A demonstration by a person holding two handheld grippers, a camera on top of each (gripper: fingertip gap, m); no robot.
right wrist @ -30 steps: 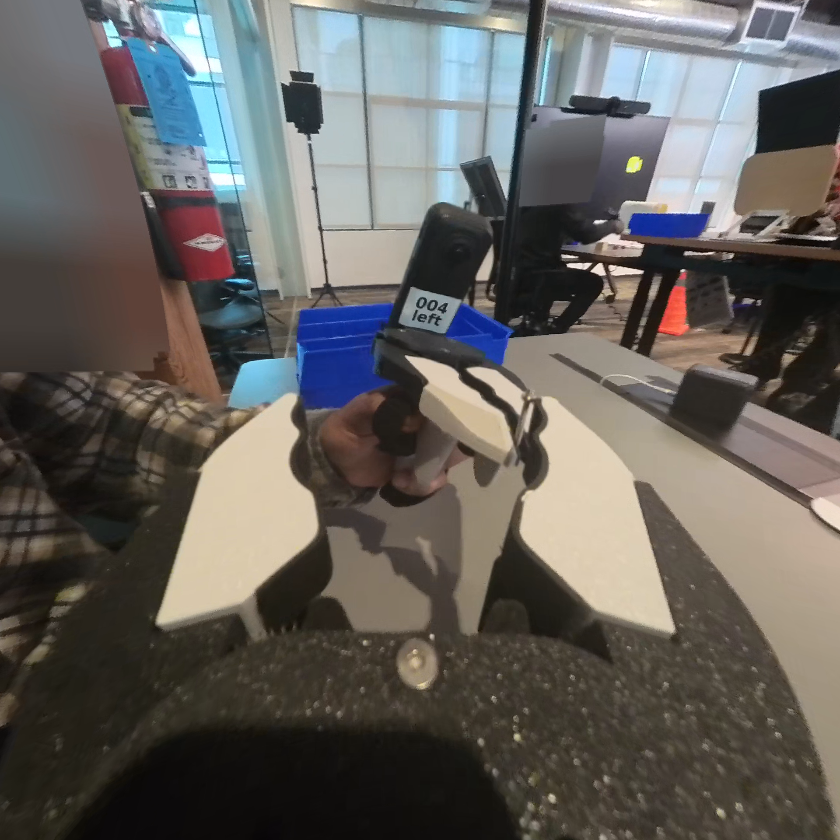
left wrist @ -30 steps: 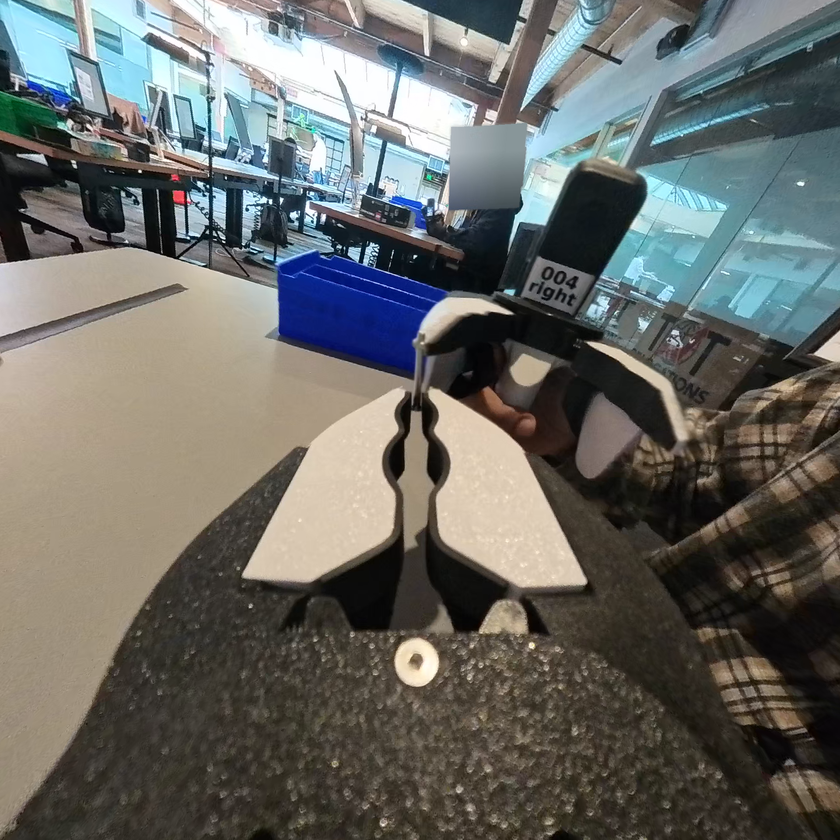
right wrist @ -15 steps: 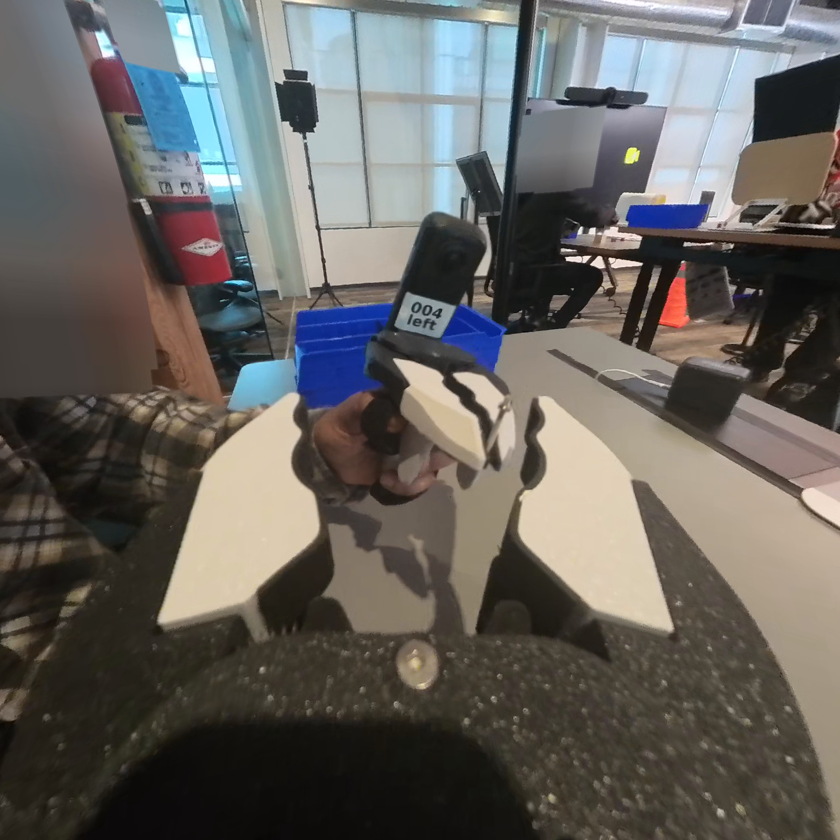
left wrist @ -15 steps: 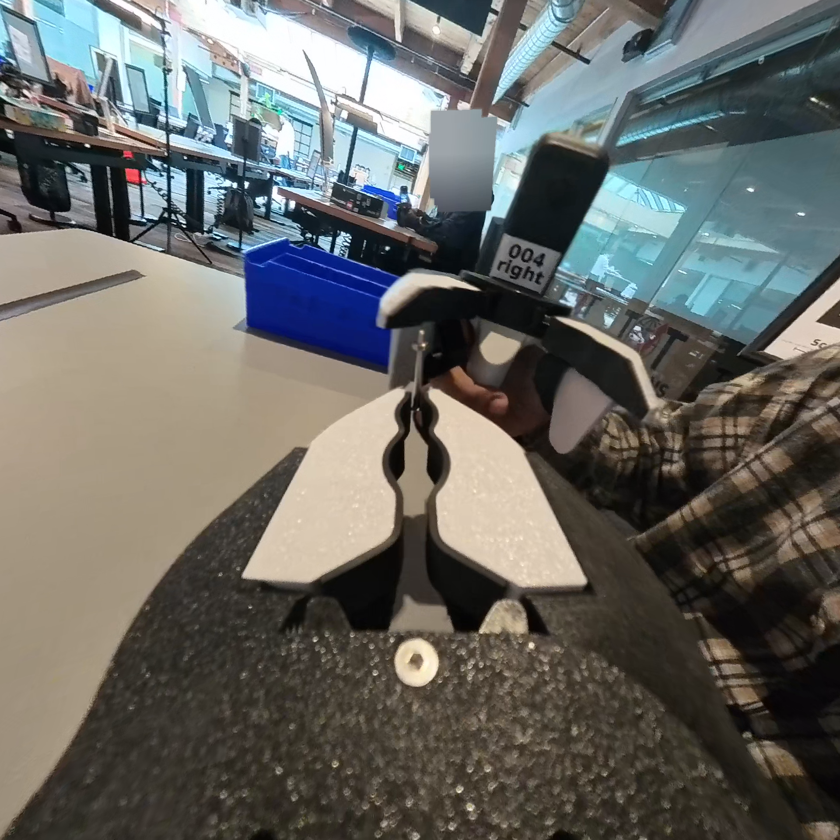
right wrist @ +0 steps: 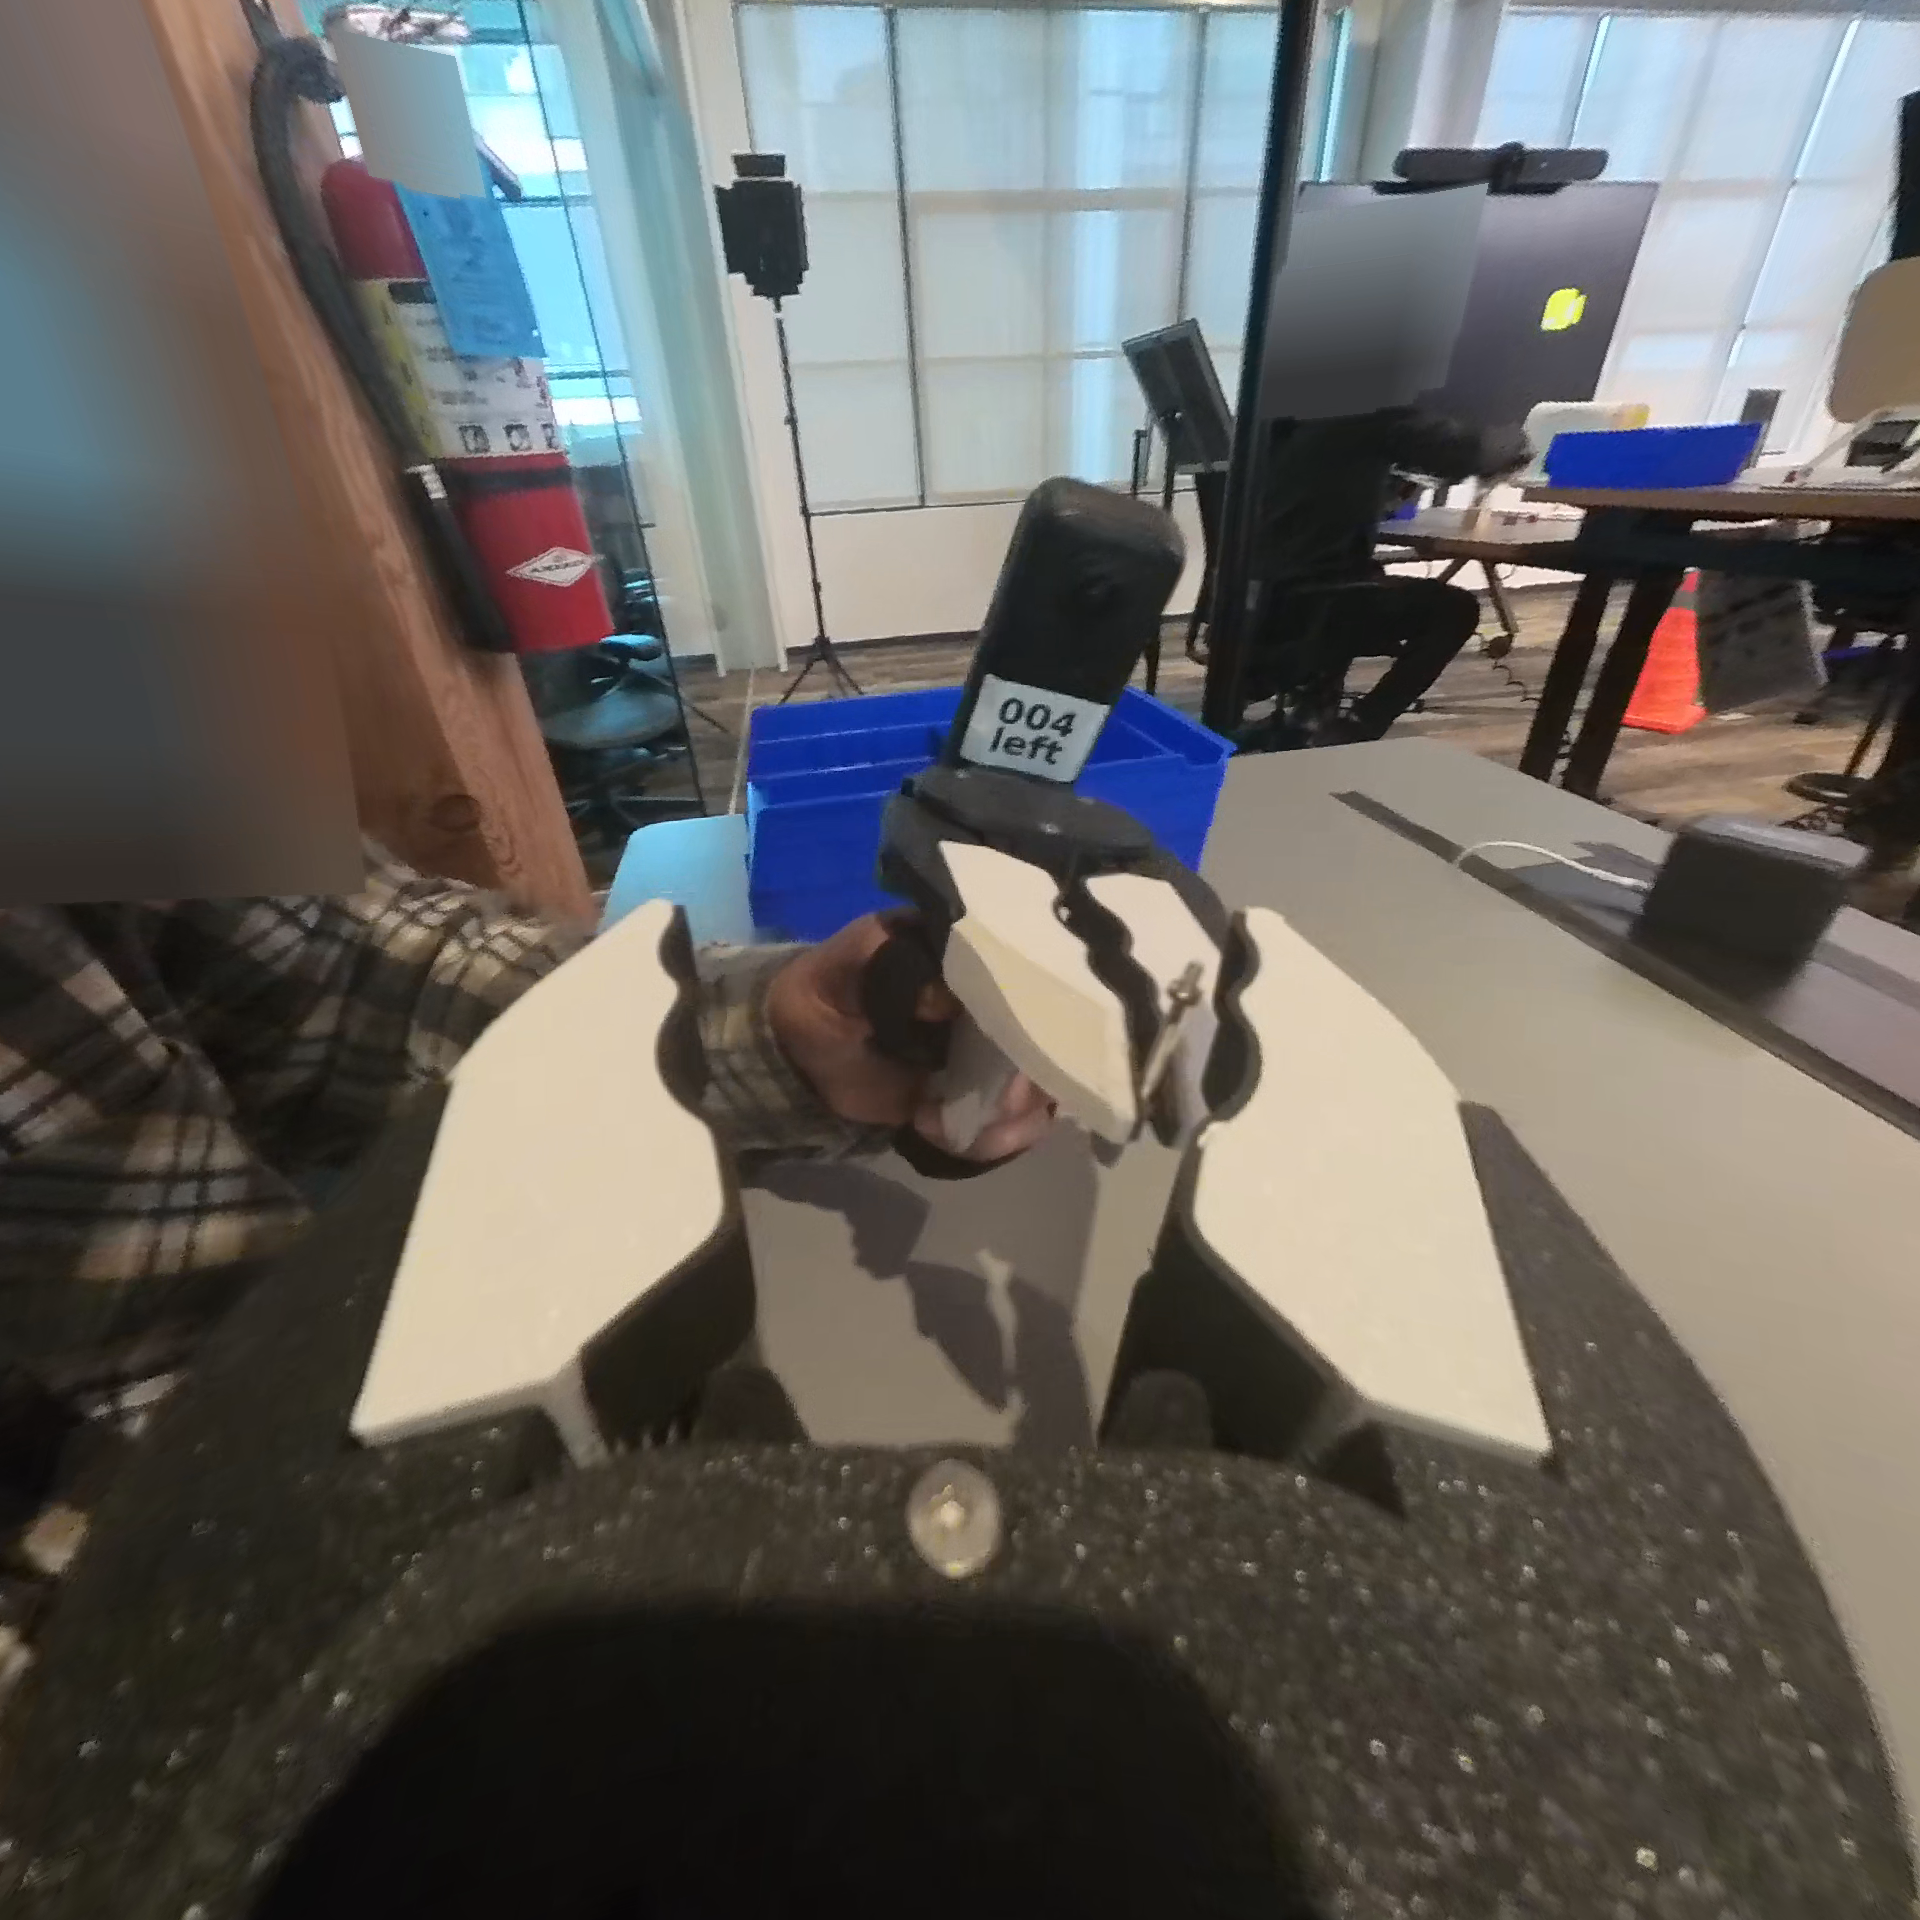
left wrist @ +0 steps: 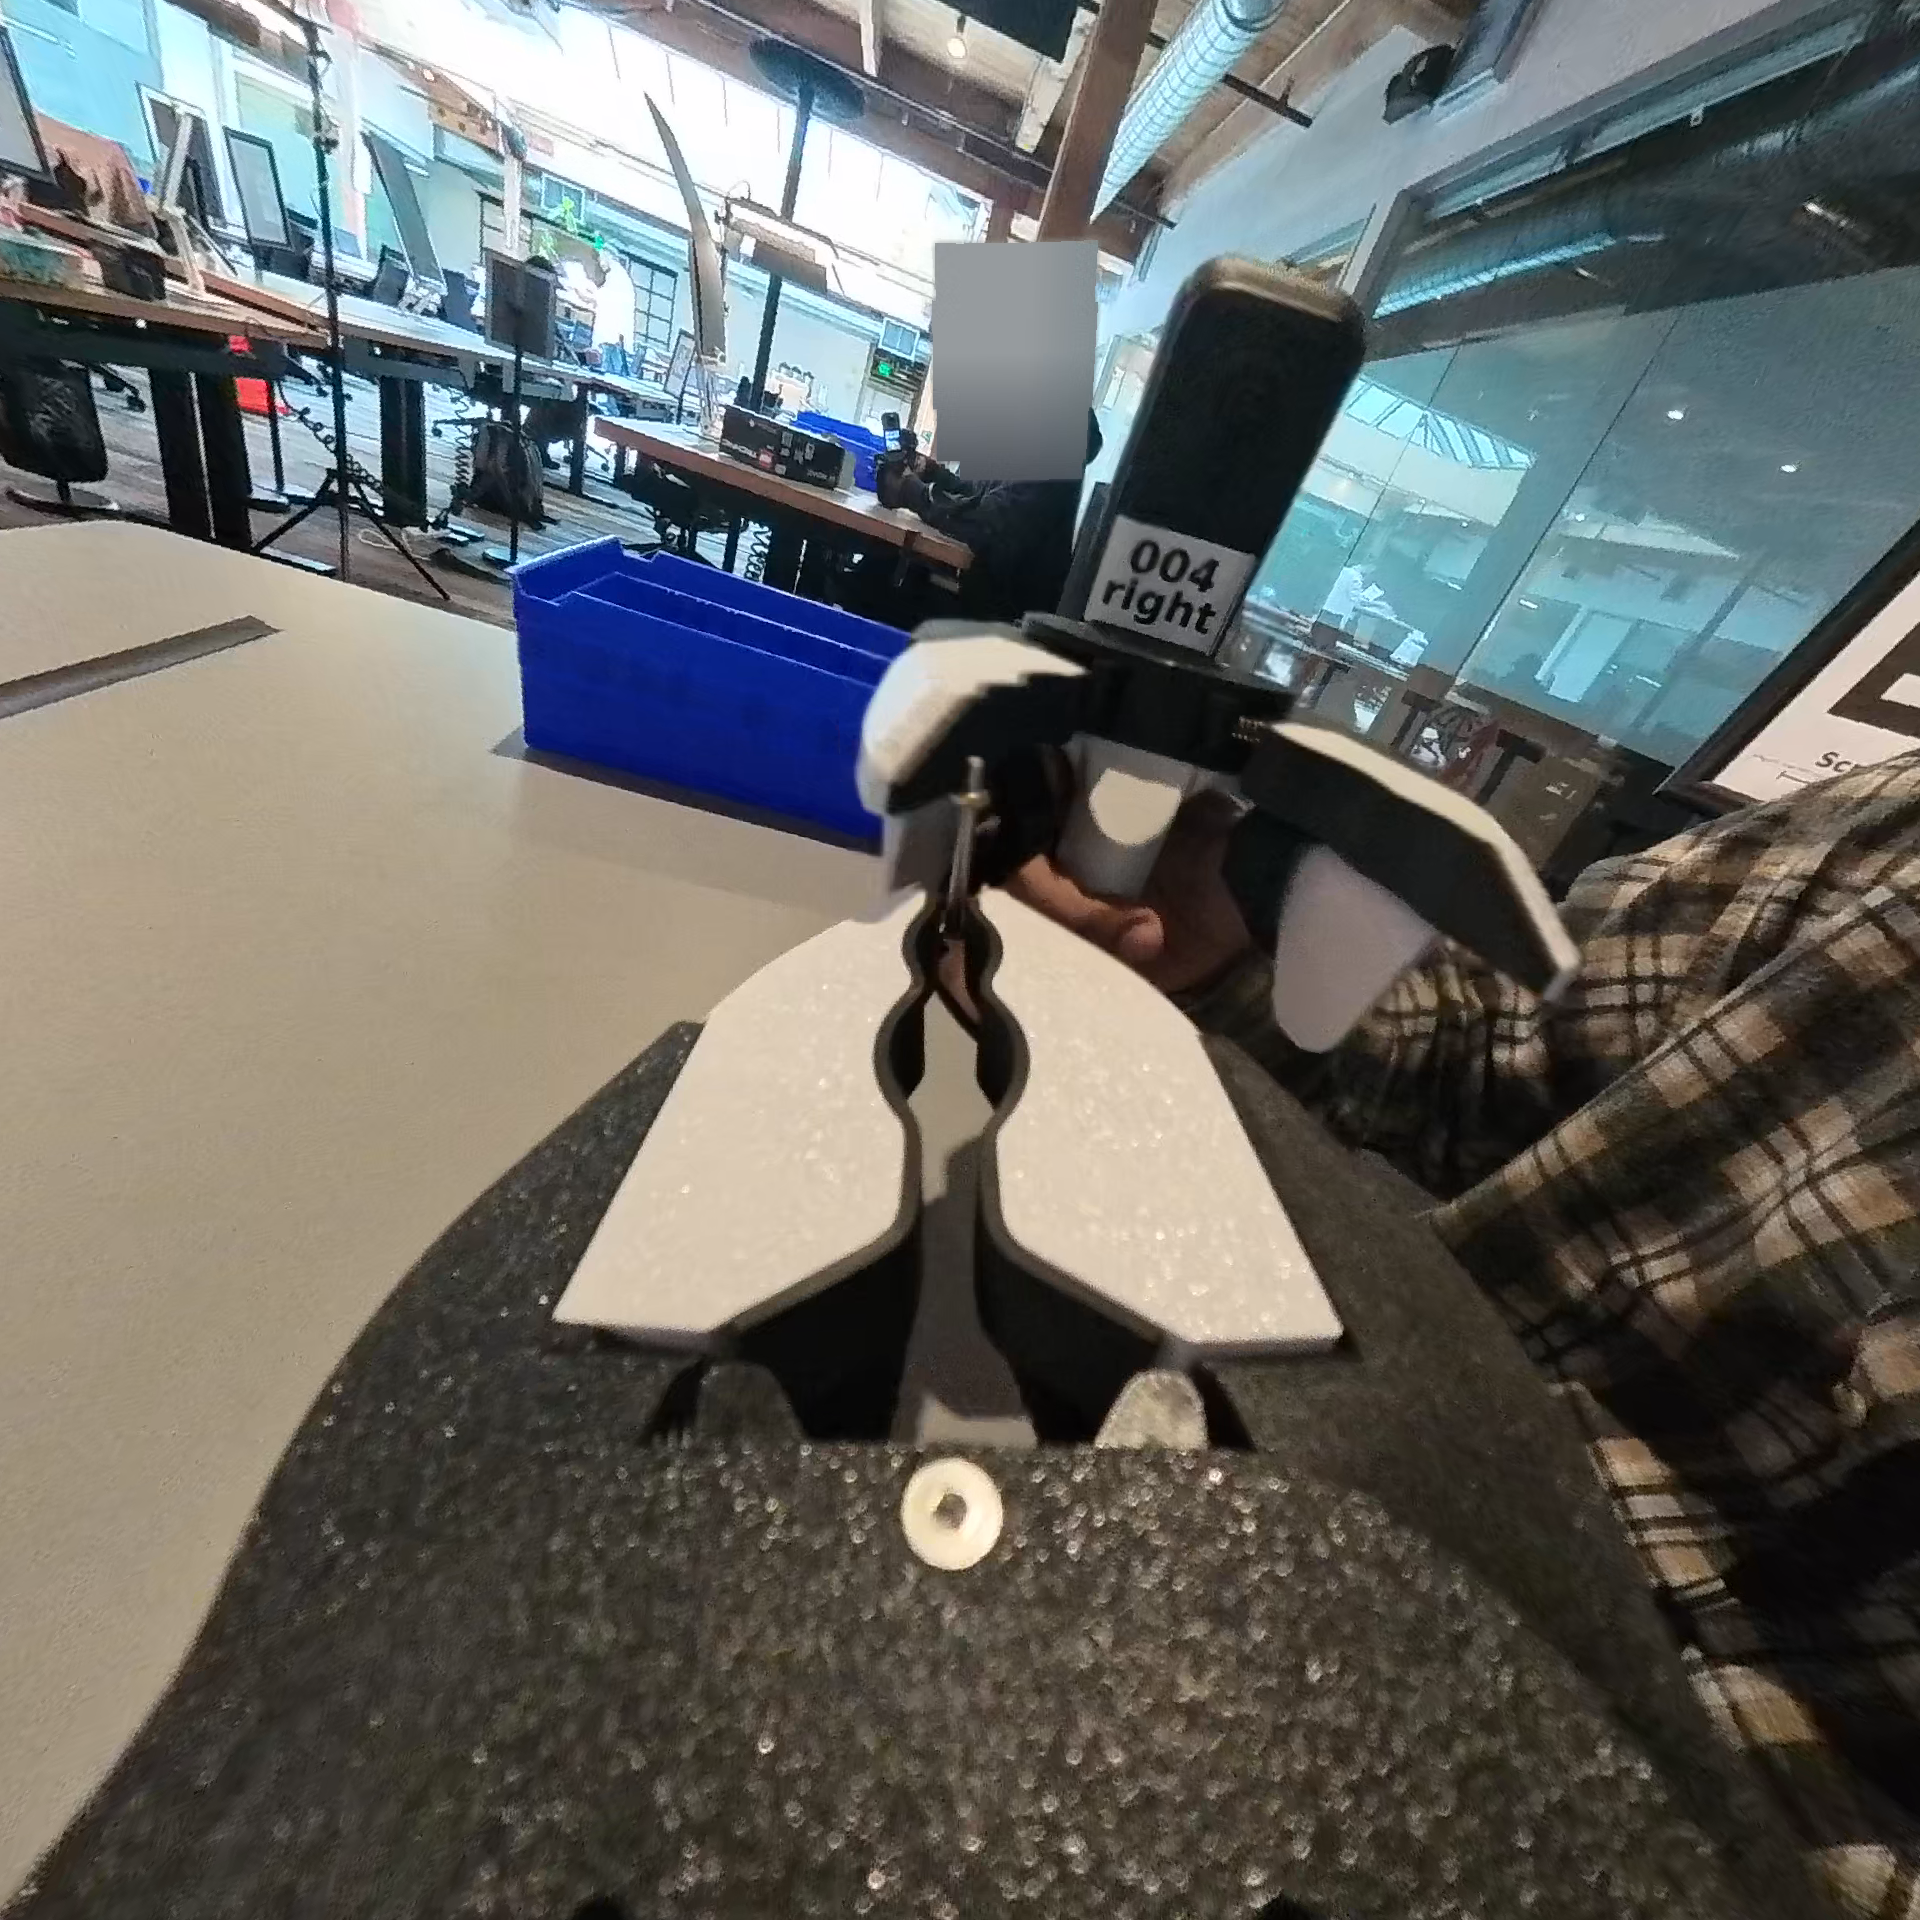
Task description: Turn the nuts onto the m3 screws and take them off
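Left gripper (left wrist: 951,935), white fingers pinched together on a thin silver M3 screw (left wrist: 964,836) standing slightly tilted above the grey table (left wrist: 260,883). Right gripper (right wrist: 956,977) spread wide, one finger (right wrist: 1340,1143) beside the screw's head.

The table (left wrist: 260,935) lies open to the left and near; far off, a blue bin (left wrist: 686,707) blocks the edge, and a dark box (right wrist: 1735,914) stands at right.
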